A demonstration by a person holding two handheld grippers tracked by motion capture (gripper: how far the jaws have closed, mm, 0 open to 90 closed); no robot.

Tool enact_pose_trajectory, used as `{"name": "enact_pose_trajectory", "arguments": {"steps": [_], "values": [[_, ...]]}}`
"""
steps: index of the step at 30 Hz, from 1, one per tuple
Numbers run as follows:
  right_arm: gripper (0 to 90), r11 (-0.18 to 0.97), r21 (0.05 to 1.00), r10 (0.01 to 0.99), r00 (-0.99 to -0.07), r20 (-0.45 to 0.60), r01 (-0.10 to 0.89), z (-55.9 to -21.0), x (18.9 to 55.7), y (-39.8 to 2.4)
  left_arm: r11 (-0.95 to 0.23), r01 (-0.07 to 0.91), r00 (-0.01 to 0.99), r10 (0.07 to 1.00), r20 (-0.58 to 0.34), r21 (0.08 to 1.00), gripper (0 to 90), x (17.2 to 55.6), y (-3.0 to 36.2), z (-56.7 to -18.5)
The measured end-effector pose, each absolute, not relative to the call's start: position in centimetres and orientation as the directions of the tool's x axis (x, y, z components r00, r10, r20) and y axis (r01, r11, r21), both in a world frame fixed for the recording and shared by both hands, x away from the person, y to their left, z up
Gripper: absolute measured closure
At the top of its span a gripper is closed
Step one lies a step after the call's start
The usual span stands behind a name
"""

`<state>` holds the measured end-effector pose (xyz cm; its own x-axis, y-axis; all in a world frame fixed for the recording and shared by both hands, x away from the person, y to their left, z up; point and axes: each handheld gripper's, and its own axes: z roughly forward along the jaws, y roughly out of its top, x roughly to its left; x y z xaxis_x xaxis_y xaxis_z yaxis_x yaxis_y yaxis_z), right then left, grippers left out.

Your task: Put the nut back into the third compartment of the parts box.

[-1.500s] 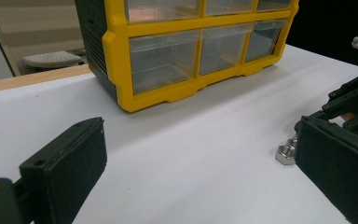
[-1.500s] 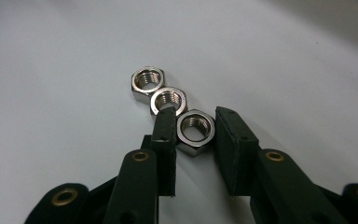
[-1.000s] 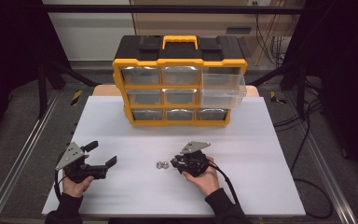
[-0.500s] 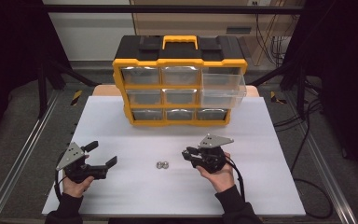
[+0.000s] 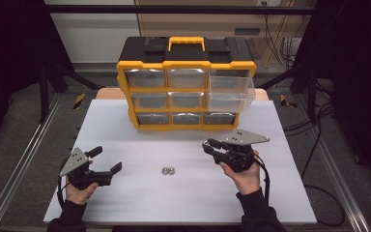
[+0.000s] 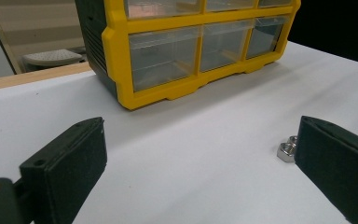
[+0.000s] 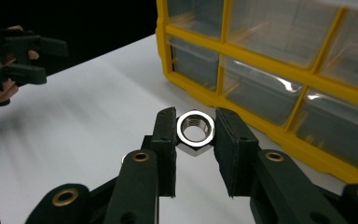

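Note:
A yellow and black drawer organizer [image 5: 186,53] stands at the back of the white table [image 5: 125,125], its top right drawer [image 5: 231,92] pulled out. Two steel nuts [image 5: 168,170] lie side by side on the table in front of it. My right gripper [image 5: 207,145] is held above the table, right of those nuts, shut on a third hex nut [image 7: 195,144] that sits flat between the jaws. At the front left, my left gripper [image 5: 107,159] is wide open and holds nothing. In its own view the two nuts [image 6: 286,150] peek out beside the right jaw.
The organizer's closed clear drawers [image 7: 261,56] face me close ahead of the right gripper. The other hand and its gripper [image 7: 42,58] appear far left in the right gripper view. Metal rails [image 5: 24,159] and cables [image 5: 319,145] flank the table.
My right gripper has lifted away from the nuts on the table and moved right and toward the organizer, carrying one nut. The left gripper has stayed put.

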<state>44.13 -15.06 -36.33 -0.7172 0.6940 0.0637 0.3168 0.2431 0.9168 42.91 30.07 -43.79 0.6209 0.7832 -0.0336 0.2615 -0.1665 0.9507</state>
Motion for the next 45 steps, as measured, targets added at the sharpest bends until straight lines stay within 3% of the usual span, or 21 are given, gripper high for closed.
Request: {"name": "enact_pose_trajectory", "arguments": {"steps": [33,45], "values": [[70.3,0.162,0.97,0.743,-0.669,0.0,0.181,-25.4,44.0,-17.8,-0.163,0.261,0.619,0.784,-0.036,0.952,2.3,42.8,30.1,-43.8],[70.3,0.155,0.967,0.803,-0.596,-0.004,0.203,-22.2,46.8,-18.2,-0.163,0.26,0.62,0.784,-0.035,0.952,2.3,42.8,30.1,-43.7]]}}
